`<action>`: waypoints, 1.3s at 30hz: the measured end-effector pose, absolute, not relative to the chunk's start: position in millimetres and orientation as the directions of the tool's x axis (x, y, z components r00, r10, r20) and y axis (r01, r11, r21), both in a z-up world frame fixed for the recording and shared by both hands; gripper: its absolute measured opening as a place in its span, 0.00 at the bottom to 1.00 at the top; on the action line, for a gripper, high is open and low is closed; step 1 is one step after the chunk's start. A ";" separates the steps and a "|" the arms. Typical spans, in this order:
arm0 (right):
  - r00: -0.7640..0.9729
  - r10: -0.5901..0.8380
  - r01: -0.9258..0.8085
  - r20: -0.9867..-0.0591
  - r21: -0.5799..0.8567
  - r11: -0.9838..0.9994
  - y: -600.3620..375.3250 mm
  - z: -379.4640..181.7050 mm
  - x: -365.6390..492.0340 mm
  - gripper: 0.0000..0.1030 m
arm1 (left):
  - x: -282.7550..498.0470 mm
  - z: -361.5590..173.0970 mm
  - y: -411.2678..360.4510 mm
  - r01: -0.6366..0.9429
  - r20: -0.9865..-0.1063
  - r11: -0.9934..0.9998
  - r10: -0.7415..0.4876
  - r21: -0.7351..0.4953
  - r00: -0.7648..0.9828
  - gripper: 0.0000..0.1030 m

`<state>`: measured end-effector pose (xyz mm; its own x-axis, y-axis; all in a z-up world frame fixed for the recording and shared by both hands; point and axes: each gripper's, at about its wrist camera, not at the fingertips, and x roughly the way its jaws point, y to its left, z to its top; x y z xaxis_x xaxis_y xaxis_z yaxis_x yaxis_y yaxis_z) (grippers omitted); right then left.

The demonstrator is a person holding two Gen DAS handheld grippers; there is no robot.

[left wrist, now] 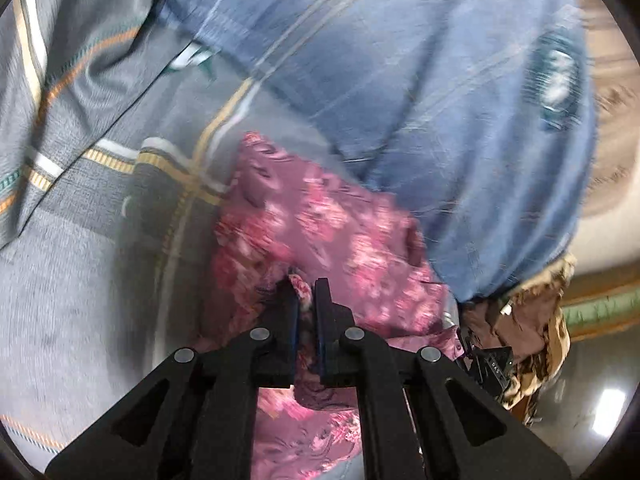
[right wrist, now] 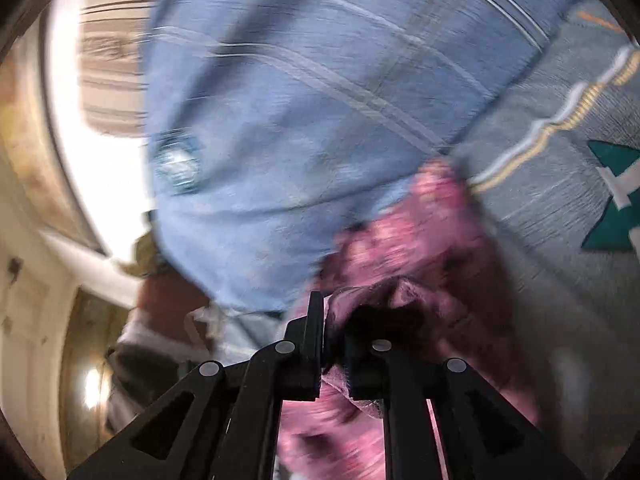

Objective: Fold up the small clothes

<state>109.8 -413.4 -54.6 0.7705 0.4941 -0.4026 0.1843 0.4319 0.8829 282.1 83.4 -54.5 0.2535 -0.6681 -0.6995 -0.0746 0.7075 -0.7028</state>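
- Low in the centre of the left wrist view, the left hand-held gripper (left wrist: 306, 290) is pressed together on a fold of the pink floral garment (left wrist: 320, 232), a small tuft of cloth showing between its tips.
- Low in the right wrist view, the right hand-held gripper (right wrist: 334, 312) pinches another bunch of the same pink floral garment (right wrist: 420, 256); cloth drapes over its right-hand finger, so I cannot see how firmly it bites.
- Across the middle of both frames, the garment hangs between the two grips, over a grey striped bedsheet (left wrist: 80, 240) and just beside a blue cloth (left wrist: 400, 100) that fills the upper part of each picture.
- The pink fabric looks thin, light and limp; I judge it will sag and crumple wherever it is unsupported and may slip from a shallow pinch.
- The best hold, to my eye, is on hems or corners, well apart, so the cloth stays taut while being laid flat.
- Both pictures are blurred, so finer details of seams are beyond telling.
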 end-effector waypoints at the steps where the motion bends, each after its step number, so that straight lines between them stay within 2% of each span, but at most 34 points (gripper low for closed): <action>1: 0.764 0.490 0.204 -0.421 0.877 0.436 -415.1 -58.2 112.2 0.12 | 285.2 -57.1 87.0 -0.089 -0.685 0.687 -0.689 -0.721 0.236 0.04; 3: 0.767 0.486 0.208 -0.419 0.879 0.430 -417.8 -60.2 110.3 0.15 | 282.6 -50.3 94.6 -0.077 -0.665 0.670 -0.705 -0.738 0.247 0.12; 4: 0.775 0.484 0.187 -0.406 0.879 0.438 -418.9 -55.7 105.1 0.21 | 279.2 -41.8 100.8 -0.061 -0.665 0.678 -0.693 -0.732 0.276 0.30; 5: 0.782 0.479 0.173 -0.400 0.876 0.449 -419.9 -51.6 100.4 0.26 | 274.7 -32.8 108.7 -0.050 -0.662 0.685 -0.680 -0.727 0.314 0.52; 6: 0.786 0.475 0.164 -0.395 0.875 0.455 -420.5 -49.2 96.5 0.36 | 269.0 -24.6 117.3 -0.045 -0.650 0.681 -0.674 -0.731 0.350 0.58; 7: 0.794 0.471 0.150 -0.385 0.874 0.462 -421.3 -44.8 89.8 0.42 | 263.9 -18.5 124.7 -0.032 -0.625 0.668 -0.676 -0.743 0.390 0.62; 10: 0.794 0.478 0.129 -0.376 0.872 0.472 -420.9 -37.1 74.3 0.44 | 239.4 -5.6 126.8 0.046 -0.590 0.654 -0.709 -0.755 0.387 0.63; 13: 0.778 0.515 0.106 -0.361 0.882 0.459 -412.5 -37.7 62.9 0.50 | 202.5 -8.1 100.0 0.176 -0.637 0.710 -0.695 -0.682 0.333 0.66; 17: 0.723 0.579 0.127 -0.378 0.896 0.426 -390.9 -53.2 58.7 0.54 | 169.2 -35.4 55.1 0.280 -0.699 0.733 -0.678 -0.620 0.227 0.66; 23: 0.707 0.559 0.180 -0.433 0.875 0.450 -383.2 -64.2 79.2 0.53 | 214.7 -58.1 34.0 0.208 -0.759 0.783 -0.621 -0.587 0.196 0.66; 25: 0.710 0.565 0.164 -0.420 0.879 0.448 -387.1 -56.7 99.8 0.53 | 247.5 -51.6 31.4 0.181 -0.781 0.810 -0.586 -0.558 0.218 0.63; 27: 0.734 0.551 0.158 -0.398 0.888 0.432 -395.7 -49.4 118.1 0.53 | 277.1 -37.4 36.8 0.142 -0.798 0.845 -0.533 -0.515 0.279 0.56; 31: 0.819 0.457 0.111 -0.347 0.877 0.467 -418.0 -21.4 139.7 0.53 | 314.9 -8.7 81.8 0.016 -0.749 0.812 -0.545 -0.583 0.376 0.56; 35: 0.806 0.419 0.151 -0.418 0.830 0.537 -426.1 -19.7 132.8 0.54 | 316.6 -2.4 116.9 -0.031 -0.761 0.828 -0.500 -0.560 0.414 0.57; 39: 0.776 0.376 0.161 -0.506 0.736 0.658 -421.8 -23.1 107.1 0.58 | 298.1 -15.8 112.4 0.063 -0.792 0.865 -0.484 -0.499 0.373 0.58</action>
